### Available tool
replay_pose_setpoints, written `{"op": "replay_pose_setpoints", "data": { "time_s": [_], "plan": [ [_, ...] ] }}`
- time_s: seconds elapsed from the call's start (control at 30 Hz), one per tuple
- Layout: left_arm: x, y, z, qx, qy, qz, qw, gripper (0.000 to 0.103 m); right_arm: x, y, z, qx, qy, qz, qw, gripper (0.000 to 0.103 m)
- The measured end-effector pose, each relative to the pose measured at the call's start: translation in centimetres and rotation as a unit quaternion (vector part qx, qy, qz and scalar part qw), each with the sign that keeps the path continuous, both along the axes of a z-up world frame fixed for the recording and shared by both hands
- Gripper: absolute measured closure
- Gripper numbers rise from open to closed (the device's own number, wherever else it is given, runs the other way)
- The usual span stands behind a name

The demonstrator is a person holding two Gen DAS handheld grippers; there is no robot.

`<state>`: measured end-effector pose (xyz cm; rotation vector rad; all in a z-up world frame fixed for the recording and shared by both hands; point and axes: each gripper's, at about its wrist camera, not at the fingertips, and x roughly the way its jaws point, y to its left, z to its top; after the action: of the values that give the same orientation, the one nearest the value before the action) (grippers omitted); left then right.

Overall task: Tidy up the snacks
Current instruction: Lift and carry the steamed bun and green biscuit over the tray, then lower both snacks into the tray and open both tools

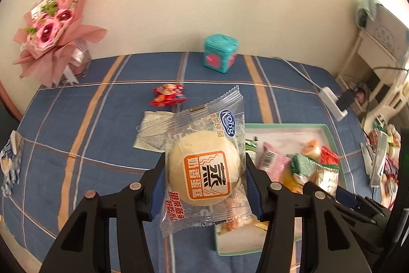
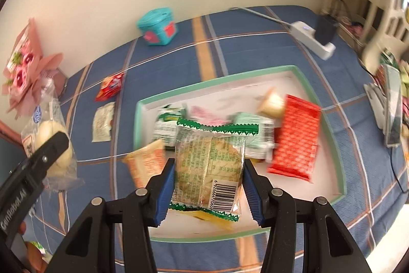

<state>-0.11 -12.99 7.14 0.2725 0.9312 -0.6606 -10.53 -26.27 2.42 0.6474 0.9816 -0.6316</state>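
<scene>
A wrapped bun (image 1: 204,168) is clamped in the left gripper (image 1: 204,181) and a green-edged biscuit packet (image 2: 208,165) in the right gripper (image 2: 208,186), both judged ready to be lowered into the tray (image 2: 319,94) and released

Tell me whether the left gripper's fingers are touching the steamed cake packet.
Touching. In the left wrist view, both blue pads of the left gripper press against the sides of the steamed cake packet, holding it above the blue checked cloth.

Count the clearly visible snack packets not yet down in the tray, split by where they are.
Held: 2, the bun packet in the left gripper, the green-edged packet in the right gripper
Lying on the cloth: 3, the red packet, beige sachet, blue-white packet
Across the tray rim: 1, the orange packet, blurred
Total: 6
</scene>
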Motion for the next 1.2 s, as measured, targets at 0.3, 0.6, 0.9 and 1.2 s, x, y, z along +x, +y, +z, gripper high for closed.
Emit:
{"op": "replay_pose_setpoints", "data": {
  "time_s": [0.3, 0.6, 0.9, 1.2],
  "plan": [
    [-3.2, -3.6, -1.6, 0.012, 0.026, -0.067, 0.9974, 0.048, -4.2, -3.0, -0.9, -0.002, 0.025, -0.052, 0.998, 0.05],
    [-4.3, -5.6, -3.8, 0.041, 0.046, -0.09, 0.994, 0.048, -3.7, -2.9, -2.7, 0.012, 0.049, -0.041, 0.998, 0.049],
    [-4.4, -6.1, -4.9, 0.057, 0.056, -0.091, 0.9926, 0.048, -3.6, -2.8, -3.5, 0.013, 0.073, -0.037, 0.997, 0.048],
    [-4.1, -6.3, -5.8, 0.067, 0.071, -0.087, 0.9914, 0.047, -3.6, -3.0, -4.1, 0.016, 0.084, -0.035, 0.996, 0.048]
  ]
}}
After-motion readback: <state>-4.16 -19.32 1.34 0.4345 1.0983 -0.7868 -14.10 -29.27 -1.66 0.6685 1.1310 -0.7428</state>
